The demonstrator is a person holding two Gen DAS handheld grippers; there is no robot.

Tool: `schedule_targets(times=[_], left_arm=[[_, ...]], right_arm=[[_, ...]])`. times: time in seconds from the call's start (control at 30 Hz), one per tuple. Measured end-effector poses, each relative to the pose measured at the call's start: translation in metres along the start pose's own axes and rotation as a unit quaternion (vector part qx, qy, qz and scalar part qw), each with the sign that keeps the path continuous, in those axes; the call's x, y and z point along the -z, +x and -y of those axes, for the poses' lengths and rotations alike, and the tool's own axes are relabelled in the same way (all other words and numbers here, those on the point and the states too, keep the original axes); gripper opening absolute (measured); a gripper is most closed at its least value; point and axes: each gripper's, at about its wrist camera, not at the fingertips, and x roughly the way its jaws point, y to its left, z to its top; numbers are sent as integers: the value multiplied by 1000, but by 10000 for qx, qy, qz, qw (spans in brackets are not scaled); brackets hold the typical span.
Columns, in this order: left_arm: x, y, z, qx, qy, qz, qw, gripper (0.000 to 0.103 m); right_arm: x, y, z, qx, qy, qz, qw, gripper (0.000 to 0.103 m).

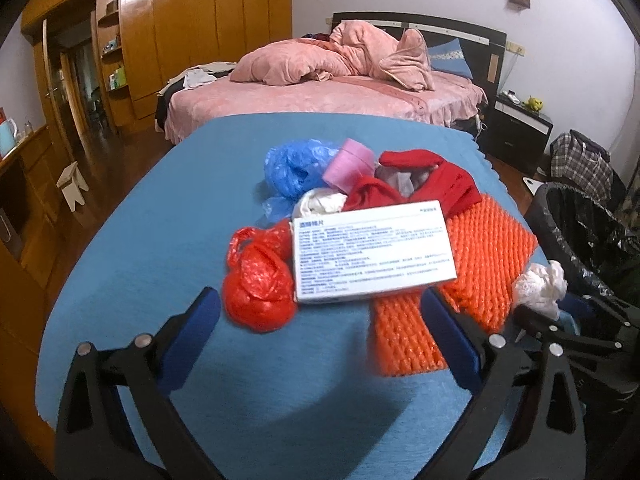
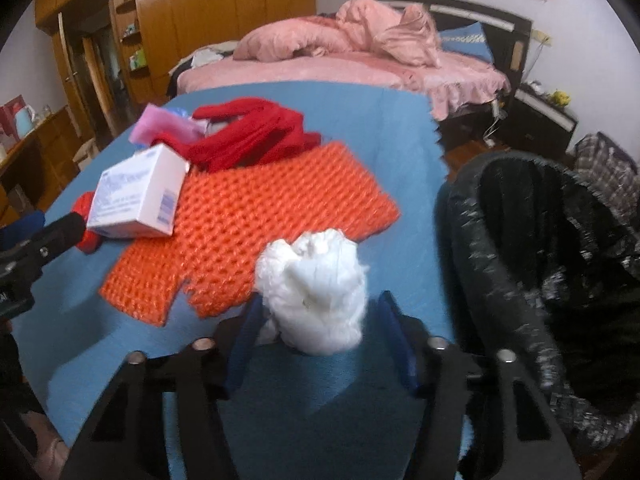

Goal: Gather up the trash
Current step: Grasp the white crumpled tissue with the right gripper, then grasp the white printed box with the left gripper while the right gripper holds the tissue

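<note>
Trash lies heaped on a blue-covered table point(image 1: 160, 240). The heap holds a white printed box point(image 1: 372, 256), a red plastic bag point(image 1: 256, 288), an orange foam net point(image 1: 480, 264), a blue plastic bag point(image 1: 292, 168), a pink roll point(image 1: 352, 160) and red cloth point(image 1: 440, 184). My left gripper point(image 1: 320, 304) is open, its fingers spread just short of the box's near edge. My right gripper point(image 2: 318, 312) straddles a crumpled white tissue wad point(image 2: 316, 288) near the net point(image 2: 260, 216). The left pad touches the wad, and a gap shows at the right pad.
A bin lined with a black bag point(image 2: 464, 216) stands right of the table, close to my right gripper; it also shows in the left wrist view point(image 1: 560, 196). Beyond the table are a pink bed point(image 1: 320, 92), a wooden wardrobe point(image 1: 180, 20) and a dark nightstand point(image 1: 516, 124).
</note>
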Motion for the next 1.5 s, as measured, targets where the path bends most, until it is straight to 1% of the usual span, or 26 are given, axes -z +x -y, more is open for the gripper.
schedule_targets(times=[0.07, 0.17, 0.37, 0.6, 0.77, 0.8, 0.87, 1.0, 1.23, 1.43, 1.5], left_arm=[[-1, 2, 1, 8, 18, 0, 10000, 96], [-1, 3, 3, 18, 62, -3, 10000, 94], [-4, 5, 10, 104, 107, 29, 9999, 94], [-14, 12, 33, 225, 238, 80, 9994, 94], [-23, 25, 53, 56, 284, 87, 9995, 94], [-25, 30, 57, -62, 297, 68, 9995, 94], [-25, 36, 58, -175, 299, 8, 9994, 94], [-22, 43, 48, -310, 208, -156, 9992, 95], [-9, 31, 17, -580, 139, -330, 9977, 94], [3, 20, -19, -805, -207, -645, 9944, 94], [4, 16, -26, -788, -357, -691, 9938, 94]], right_arm=[[-1, -1, -1, -21, -52, 30, 10000, 41], [-1, -6, 0, -50, -9, 82, 10000, 38], [-12, -23, 3, -44, 86, 359, 9993, 38], [-19, -27, 13, 33, 169, 414, 9990, 38], [-17, -24, 13, 26, 144, 366, 9992, 38], [-16, -24, 12, 17, 132, 366, 9992, 38], [-17, -24, 11, 8, 103, 378, 9992, 38], [-16, -24, 10, -13, 67, 377, 9993, 39], [-16, -23, 4, -70, 3, 357, 9993, 40], [-15, -20, -2, -123, -33, 306, 9994, 40], [-16, -20, -4, -132, -58, 303, 9994, 40]])
